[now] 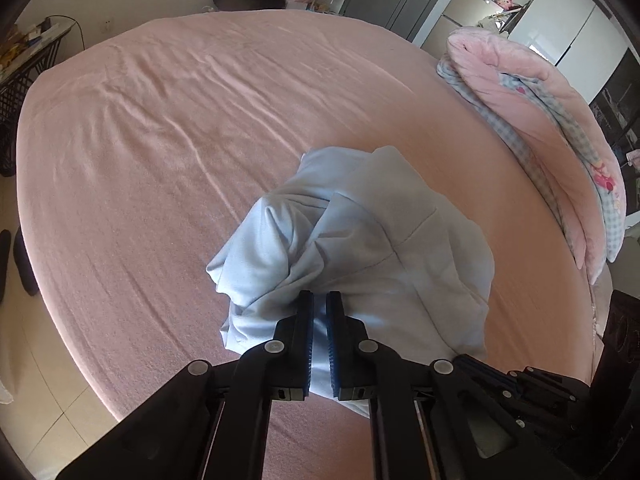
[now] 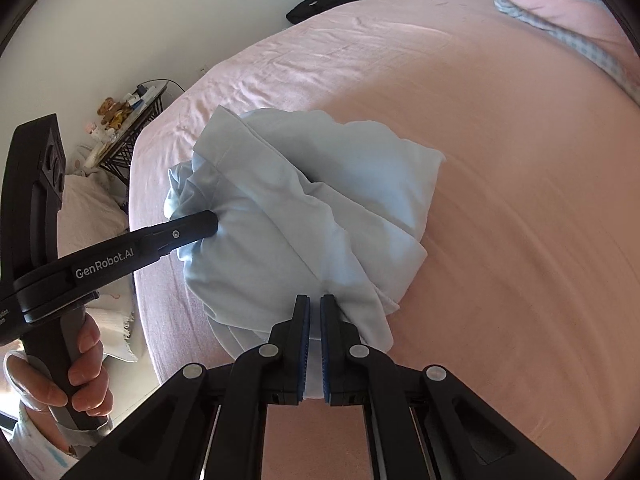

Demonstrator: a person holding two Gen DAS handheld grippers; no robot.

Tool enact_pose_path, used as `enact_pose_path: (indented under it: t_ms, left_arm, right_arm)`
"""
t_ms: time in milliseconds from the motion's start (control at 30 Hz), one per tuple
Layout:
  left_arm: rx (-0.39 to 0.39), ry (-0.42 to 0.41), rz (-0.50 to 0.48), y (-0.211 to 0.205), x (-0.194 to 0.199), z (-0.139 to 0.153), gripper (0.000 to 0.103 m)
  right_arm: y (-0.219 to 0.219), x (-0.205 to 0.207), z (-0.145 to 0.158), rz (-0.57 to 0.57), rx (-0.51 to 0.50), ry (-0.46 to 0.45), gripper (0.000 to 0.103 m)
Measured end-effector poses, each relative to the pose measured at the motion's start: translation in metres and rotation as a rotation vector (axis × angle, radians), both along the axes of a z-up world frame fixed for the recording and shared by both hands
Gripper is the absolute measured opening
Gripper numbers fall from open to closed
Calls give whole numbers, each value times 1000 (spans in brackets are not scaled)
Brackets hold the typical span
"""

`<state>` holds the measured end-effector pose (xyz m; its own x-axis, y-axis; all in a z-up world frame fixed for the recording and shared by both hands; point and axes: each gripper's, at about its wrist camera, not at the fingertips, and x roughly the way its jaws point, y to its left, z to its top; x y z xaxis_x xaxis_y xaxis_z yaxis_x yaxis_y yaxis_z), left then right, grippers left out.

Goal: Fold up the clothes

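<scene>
Bed, pink sheet, mildly creased — it spreads ahead of and beneath both grippers and carries everything else. Quilt, pink with a checked lining, is heaped well off to the right of the left gripper, at the bed's far edge. Pale blue garment, the task's thing, is bunched in a loose mound directly ahead of both grippers, part lifted off the sheet, part sagging onto it; it is not flat and shows no clean fold. Judged light, soft and limp: it will droop from any pinch, so hold is best taken at a hem or seam, two points apart, to spread it. Left gripper: jaws drawn narrow, pinching blue cloth between the pads. Right gripper: likewise narrow, cloth caught between its pads at the near edge of the mound. Views differ — the right wrist camera alone shows the left gripper from the side, biting into the mound's left flank, the person's hand on its handle, and a stitched hem band across the top; the left wrist camera alone shows a seam line on the right panel.
</scene>
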<state>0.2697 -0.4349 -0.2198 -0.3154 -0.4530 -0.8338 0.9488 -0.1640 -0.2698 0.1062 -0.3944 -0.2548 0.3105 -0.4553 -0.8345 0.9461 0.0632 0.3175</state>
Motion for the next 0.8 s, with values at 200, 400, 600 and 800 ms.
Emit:
enact_pose_path:
  t_ms: [200,400,600,800]
  left_arm:
    - [-50,-126,-50,13,-19,18,7]
    - [16,31,-42,22,-5,41,7]
    - [8,-19,29,25,-1,62,69]
    - [-31,-13,25,34,0,73,102]
  right_arm:
    - [5,9,13,3,-27,87,8]
    - [17,15,36,3,-64,176,76]
    - [29,21,60,2,-101,264,77]
    - [38,9,76,-49,-101,216,77]
